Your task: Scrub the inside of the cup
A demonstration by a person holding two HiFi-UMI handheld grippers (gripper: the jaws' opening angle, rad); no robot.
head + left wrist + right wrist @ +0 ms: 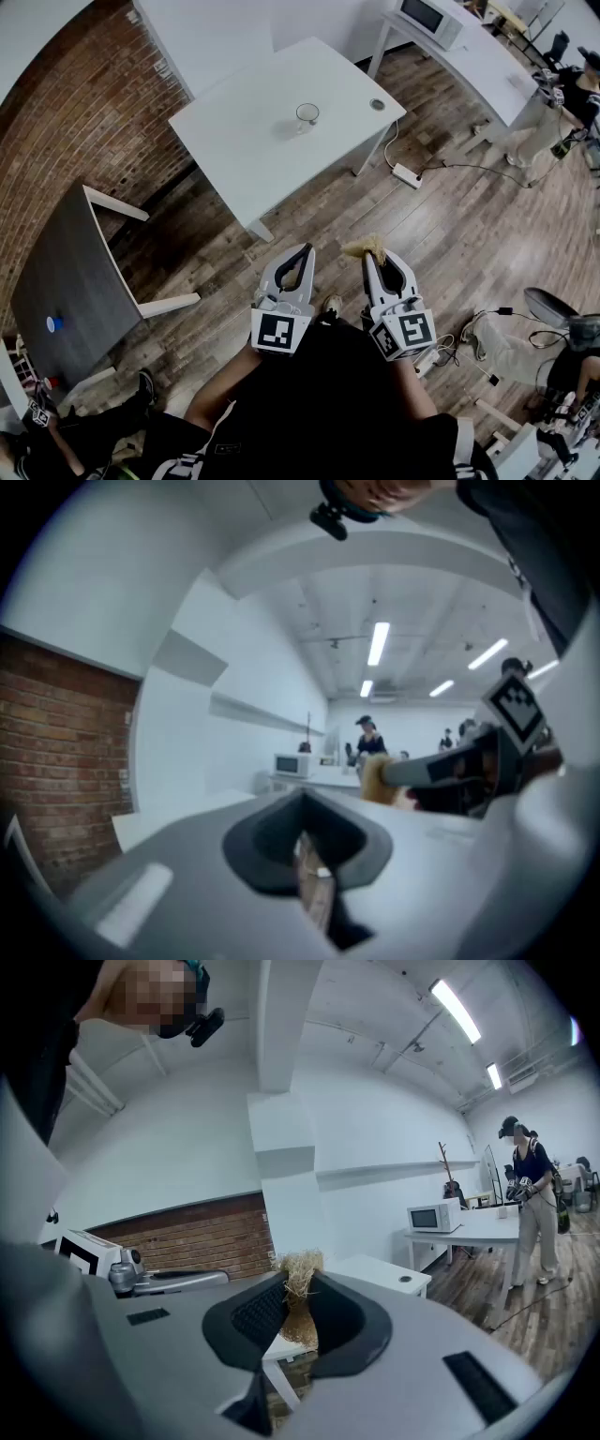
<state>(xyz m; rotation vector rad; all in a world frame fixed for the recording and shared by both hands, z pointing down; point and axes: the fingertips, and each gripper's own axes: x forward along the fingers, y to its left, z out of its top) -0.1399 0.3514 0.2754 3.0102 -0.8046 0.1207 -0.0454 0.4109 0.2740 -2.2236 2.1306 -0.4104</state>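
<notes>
The cup (307, 114), a clear glass one, stands upright and alone near the middle of the white tabletop (234, 141). It is well apart from the person, who stands back on the wooden floor (441, 234) with both tools held out in front of the chest. Neither tool is near the glass, so the step in hand, as I read it, is the approach.

The right claw (373, 255) is clamped on a tuft of straw-coloured scrubber (365, 247). The tuft pokes out past the tips, and the right gripper view shows it pinched between the pads. The left claw (304, 249) is closed tight with nothing in it.

To do this well, I'd say the left claw must open before it gets to the cup. It should then take the glass by its wall and hold it steady, since a light glass on a smooth top will likely skid or tip under scrubbing. The scrubber should go straight down through the mouth, so the right claw needs tilting downward. Only a little of the tuft sticks out, so the hard tips may knock the rim; go gently there.
</notes>
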